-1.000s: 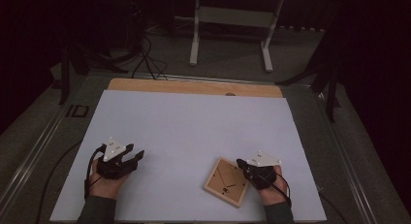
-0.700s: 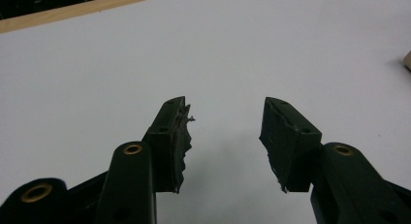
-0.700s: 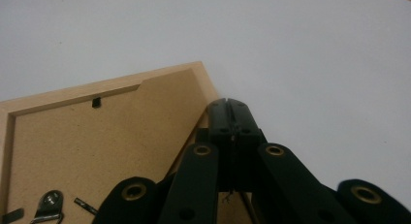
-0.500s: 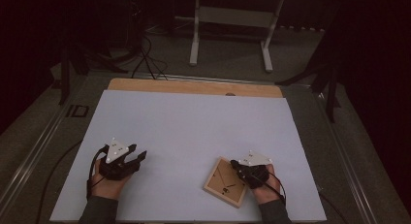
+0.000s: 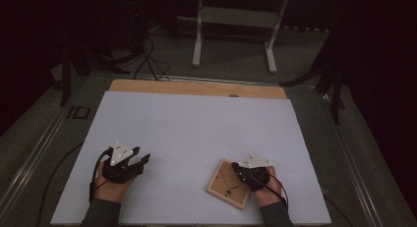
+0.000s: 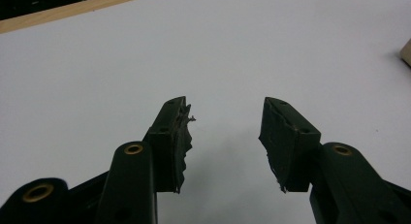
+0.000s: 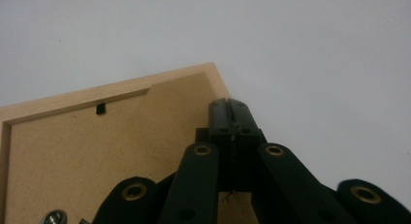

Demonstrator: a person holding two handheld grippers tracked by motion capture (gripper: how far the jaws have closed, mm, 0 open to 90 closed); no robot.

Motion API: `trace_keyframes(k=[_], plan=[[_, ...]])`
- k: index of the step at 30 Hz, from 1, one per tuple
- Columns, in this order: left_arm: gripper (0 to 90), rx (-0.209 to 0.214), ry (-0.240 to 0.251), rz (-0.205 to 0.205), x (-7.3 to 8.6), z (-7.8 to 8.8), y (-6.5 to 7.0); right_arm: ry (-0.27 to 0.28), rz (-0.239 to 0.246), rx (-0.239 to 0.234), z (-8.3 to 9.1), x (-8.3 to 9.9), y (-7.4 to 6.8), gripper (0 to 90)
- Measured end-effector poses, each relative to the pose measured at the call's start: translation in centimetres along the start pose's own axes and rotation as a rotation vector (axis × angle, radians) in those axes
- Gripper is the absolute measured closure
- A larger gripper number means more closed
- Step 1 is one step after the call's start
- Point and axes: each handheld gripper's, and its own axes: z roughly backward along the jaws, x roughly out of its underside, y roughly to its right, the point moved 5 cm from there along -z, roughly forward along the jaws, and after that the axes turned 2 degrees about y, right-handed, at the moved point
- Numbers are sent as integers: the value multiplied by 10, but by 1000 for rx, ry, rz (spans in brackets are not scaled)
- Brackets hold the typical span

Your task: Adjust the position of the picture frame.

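Two grippers rest low on the white table [image 5: 196, 124], one at each side, and the work lies wholly with the right one. The frame [image 5: 228, 184], a wooden picture frame lying back-up, sits near the table's front edge, right of centre, turned so its corners point along and across the table. The right gripper [image 5: 235, 165] has its jaws pressed together with nothing between them; in the right gripper view [image 7: 234, 107] the closed tips sit over the frame's backing board, just inside its far corner, though whether they touch the board I cannot tell. So the frame lies directly under and ahead of this tool, stretching away to the tool's left.

The left gripper [image 5: 142, 159] stands well apart from the frame, jaws spread and empty over bare table, as the left gripper view [image 6: 225, 120] shows; a sliver of the frame's edge [image 6: 406, 53] shows far off at that view's right. The right hand is plainly nearer, so any push, slide or lift of the frame probably starts there.
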Motion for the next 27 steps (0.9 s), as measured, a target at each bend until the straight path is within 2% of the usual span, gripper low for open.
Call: trace_keyframes(k=[13, 24, 27], plan=[[526, 10, -15, -22, 1, -4, 6, 16, -43, 5, -13, -9, 2, 900], [530, 14, -12, -17, 1, -3, 6, 6, -13, 8, -32, -25, -1, 900], [530, 13, -12, -17, 1, -3, 5, 10, -18, 9, -36, -28, -3, 900]])
